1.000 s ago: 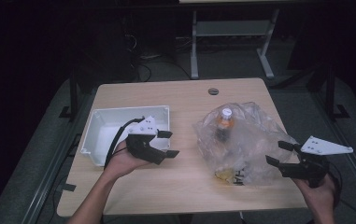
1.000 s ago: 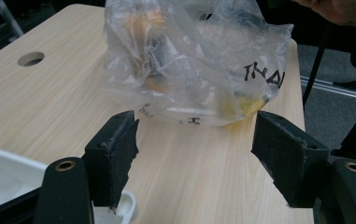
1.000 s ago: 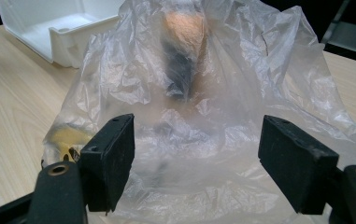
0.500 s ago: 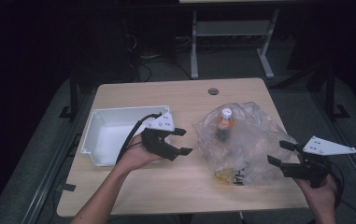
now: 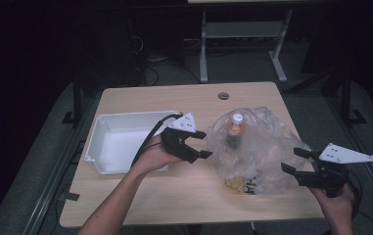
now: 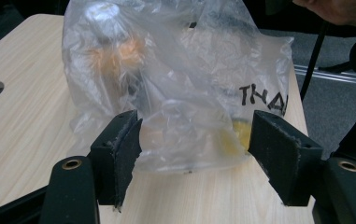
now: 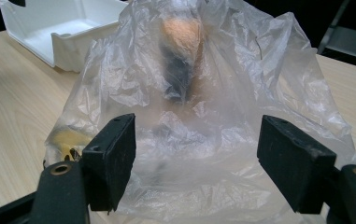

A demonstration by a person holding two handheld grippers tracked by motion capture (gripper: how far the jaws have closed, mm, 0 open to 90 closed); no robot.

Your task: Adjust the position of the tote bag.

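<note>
A white bin [image 5: 120,142] sits at the left of the tabletop [image 5: 189,98]. Next to it the left gripper [image 5: 199,144] faces the clear plastic bag [image 5: 257,147], fingers wide though just closing slightly, nothing gripped. The bag holds a bottle [image 5: 234,128]. The right gripper [image 5: 292,159] waits at the bag's right edge, fingers wide.

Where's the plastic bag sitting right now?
In the high view the plastic bag stands on the right half of the table, right of the white bin, between the left gripper and right gripper.
</note>
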